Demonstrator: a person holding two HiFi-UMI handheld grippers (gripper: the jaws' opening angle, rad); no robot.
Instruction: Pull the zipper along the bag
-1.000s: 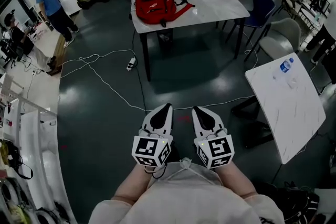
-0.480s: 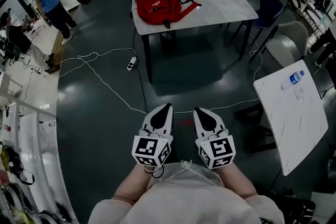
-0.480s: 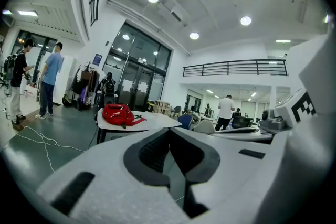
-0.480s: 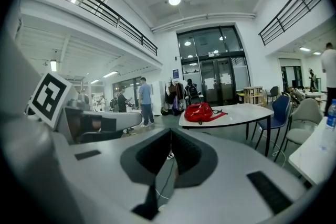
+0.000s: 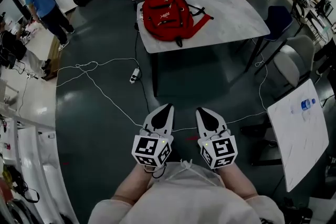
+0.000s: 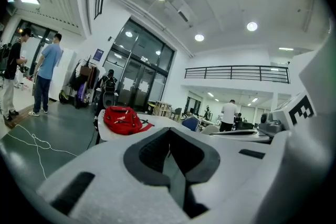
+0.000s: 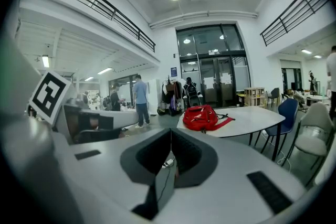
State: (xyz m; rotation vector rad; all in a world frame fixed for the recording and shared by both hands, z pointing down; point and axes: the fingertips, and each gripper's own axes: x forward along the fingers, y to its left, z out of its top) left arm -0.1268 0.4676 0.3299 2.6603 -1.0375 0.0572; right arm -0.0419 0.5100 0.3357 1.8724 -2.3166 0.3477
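- Both tools sit clenched and empty; the left gripper [image 5: 167,107] has its jaws pressed together with nothing between them, and so does the right gripper [image 5: 201,111].
- We hold them side by side, close to the body, tips angled slightly toward each other.
- The bag [image 5: 168,17] lies well ahead of both, across open floor [image 5: 100,128]; it rests on the near left part of a table [image 5: 231,8].
- From the left gripper the bag is forward and a little left of the jaw line; from the right gripper it is forward and a little right; so it sits between the two lines.
- Its long axis runs roughly away from us, tilted a touch; the straps [image 5: 198,16] trail off to the right side.
- We judge neither gripper clearly nearer; the left tip stands more directly below the bag in the head view.
- The zipper is too small to make out from here; we judge the task not yet begun, and closing the distance comes first.
- A cable [image 5: 105,94] crosses the floor between us and the table; we'd watch our step.
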